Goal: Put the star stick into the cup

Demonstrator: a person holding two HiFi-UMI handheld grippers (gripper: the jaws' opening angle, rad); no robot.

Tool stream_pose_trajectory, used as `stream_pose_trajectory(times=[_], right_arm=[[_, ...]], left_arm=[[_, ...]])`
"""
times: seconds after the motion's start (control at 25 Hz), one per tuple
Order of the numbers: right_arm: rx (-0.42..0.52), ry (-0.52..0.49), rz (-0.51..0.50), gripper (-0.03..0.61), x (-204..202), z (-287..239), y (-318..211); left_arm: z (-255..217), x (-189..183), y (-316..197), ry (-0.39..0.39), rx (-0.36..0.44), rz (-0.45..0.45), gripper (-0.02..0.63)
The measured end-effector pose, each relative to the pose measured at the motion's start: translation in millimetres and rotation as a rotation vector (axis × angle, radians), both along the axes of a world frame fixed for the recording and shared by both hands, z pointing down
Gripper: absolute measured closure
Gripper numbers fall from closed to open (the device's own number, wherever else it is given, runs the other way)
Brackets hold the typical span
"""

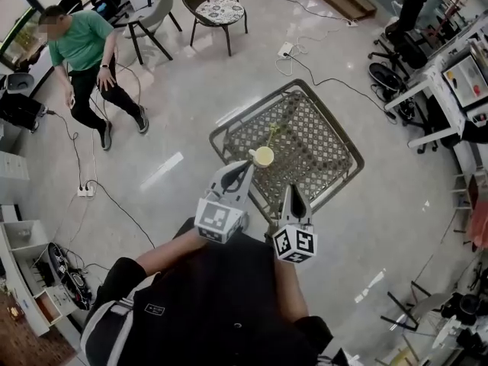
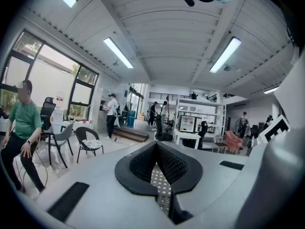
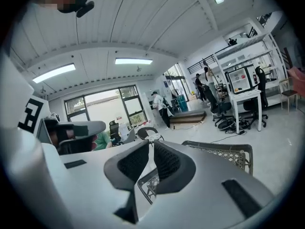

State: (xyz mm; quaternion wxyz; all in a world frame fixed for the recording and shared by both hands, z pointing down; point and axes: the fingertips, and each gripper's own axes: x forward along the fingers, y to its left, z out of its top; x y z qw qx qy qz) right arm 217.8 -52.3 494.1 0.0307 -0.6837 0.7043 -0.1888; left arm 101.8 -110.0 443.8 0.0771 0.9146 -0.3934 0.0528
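Note:
A small yellow cup (image 1: 263, 156) stands on the metal lattice table (image 1: 328, 139), near its front-left side. A thin yellow-green star stick (image 1: 272, 133) shows just beyond the cup; whether it lies on the lattice or leans out of the cup I cannot tell. My left gripper (image 1: 247, 165) is shut and empty, its tip right beside the cup's near-left edge. My right gripper (image 1: 293, 189) is shut and empty, over the table's front edge to the right of the cup. The gripper views show the left gripper (image 2: 156, 145) and the right gripper (image 3: 151, 143) with pads together, only lattice behind them.
A person in a green shirt (image 1: 82, 43) sits at the far left. A round wicker chair (image 1: 219, 10) stands beyond the table. Cables and a power strip (image 1: 85, 191) lie on the floor. Desks and office chairs (image 1: 412, 36) line the right side.

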Motion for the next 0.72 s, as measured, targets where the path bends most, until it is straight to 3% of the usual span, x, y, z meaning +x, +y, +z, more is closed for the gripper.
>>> stream_pose_trajectory(times=[0.32, 0.72], right_arm=[[0.032, 0.003, 0.031, 0.557, -34, -32, 19], [0.027, 0.029, 0.079, 0.568, -54, -36, 20]], left_arm=[[0, -23, 0, 0.005, -0.009, 0.037, 0.598], [0, -42, 3, 0.020, 0.004, 0.085, 0.598]])
